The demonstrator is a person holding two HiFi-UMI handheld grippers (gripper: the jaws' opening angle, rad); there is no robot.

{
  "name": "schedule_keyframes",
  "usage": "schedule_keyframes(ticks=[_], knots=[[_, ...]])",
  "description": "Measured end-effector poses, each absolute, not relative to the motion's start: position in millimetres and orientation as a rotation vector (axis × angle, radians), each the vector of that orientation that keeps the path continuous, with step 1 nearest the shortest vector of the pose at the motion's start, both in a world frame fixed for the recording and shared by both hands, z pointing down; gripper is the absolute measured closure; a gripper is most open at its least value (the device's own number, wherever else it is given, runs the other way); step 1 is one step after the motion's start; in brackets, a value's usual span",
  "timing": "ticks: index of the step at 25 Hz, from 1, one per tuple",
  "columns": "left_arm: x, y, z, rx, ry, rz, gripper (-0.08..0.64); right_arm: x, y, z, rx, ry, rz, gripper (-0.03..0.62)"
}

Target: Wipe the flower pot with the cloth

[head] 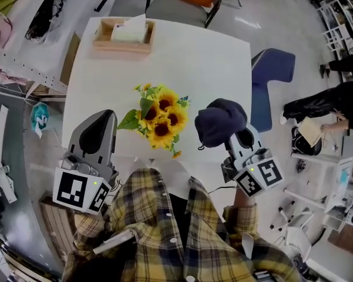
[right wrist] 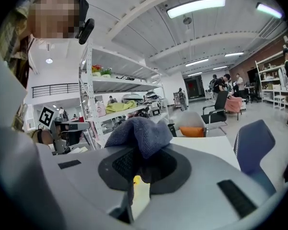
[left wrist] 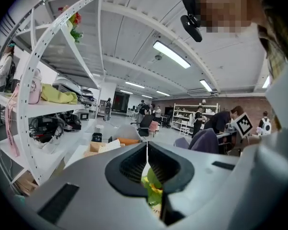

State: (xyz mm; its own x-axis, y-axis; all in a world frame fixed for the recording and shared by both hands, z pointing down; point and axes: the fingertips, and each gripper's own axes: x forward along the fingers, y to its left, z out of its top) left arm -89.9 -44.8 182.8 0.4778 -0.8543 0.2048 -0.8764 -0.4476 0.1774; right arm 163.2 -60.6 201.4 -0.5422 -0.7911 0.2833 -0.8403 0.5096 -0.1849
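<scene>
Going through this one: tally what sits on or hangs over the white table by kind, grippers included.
Sunflower bunch: 1
Wooden tissue box: 1
Dark blue cloth, held in the right gripper: 1
Grippers, counting the left gripper: 2
Total: 5

Ceiling strip lights (right wrist: pixel 196 7) are flooding the place evenly, so shadows are looking soft and the white table (head: pixel 217 63) is glaring a little in the head view. Both gripper views are warping hard at the edges, corners going black, close-up stuff blurring slightly.
</scene>
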Motion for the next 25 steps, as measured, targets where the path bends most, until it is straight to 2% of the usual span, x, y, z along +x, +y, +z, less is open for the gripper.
schedule_keyframes(ticks=[15,23,25], knots=[[-107,-18,332,2.384,-1.302,0.36,0.545,164,-40,321,1.418,-2.442,0.553,0.563],[-68,-4,393,2.48,-1.059,0.47,0.543,144,-20,378,1.236,-2.416,0.458,0.563],[-57,-4,400,2.515,-1.001,0.475,0.488,133,-15,394,1.15,-2.383,0.455,0.563]])
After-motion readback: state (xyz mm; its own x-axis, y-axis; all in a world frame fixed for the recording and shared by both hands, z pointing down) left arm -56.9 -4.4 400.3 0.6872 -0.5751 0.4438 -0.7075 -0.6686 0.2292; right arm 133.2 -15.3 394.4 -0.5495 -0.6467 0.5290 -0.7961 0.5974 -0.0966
